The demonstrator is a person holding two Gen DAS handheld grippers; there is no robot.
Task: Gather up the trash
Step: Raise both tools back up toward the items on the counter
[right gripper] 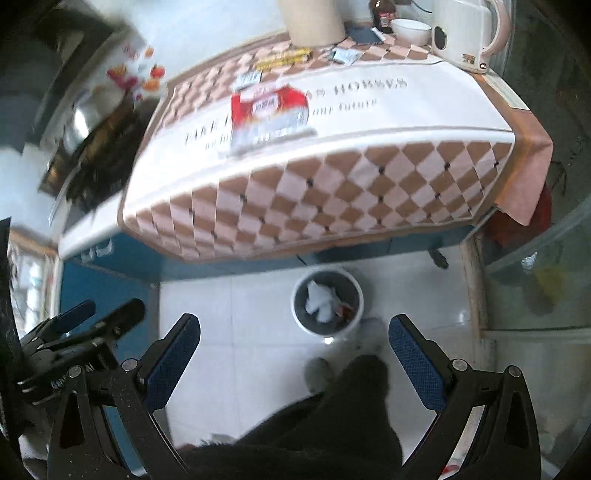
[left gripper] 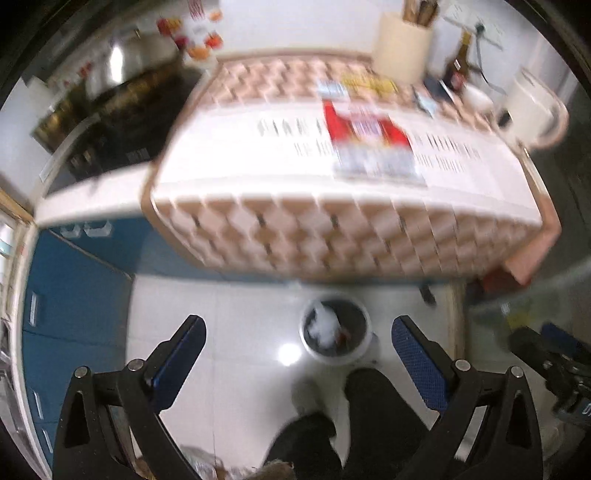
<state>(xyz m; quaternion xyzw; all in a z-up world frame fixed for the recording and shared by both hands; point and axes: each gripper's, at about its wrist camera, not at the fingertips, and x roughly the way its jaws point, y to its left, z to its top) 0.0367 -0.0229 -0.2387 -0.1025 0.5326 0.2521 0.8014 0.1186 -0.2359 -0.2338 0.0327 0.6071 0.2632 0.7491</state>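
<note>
**Surfaces and finishes**

Glossy white floor tiles [right gripper: 258,332] reflect light. The checked tablecloth [right gripper: 332,192] looks like matt cloth. Crumpled white paper [right gripper: 319,299] fills the smooth plastic bin [right gripper: 354,321]. The kettle [right gripper: 465,29] is glossy plastic.

Round white bin [right gripper: 327,301] on floor, crumpled white paper [right gripper: 320,300] inside

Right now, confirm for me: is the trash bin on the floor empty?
No. In the right wrist view the trash bin under the table edge already holds crumpled white paper and a small reddish scrap.
</note>
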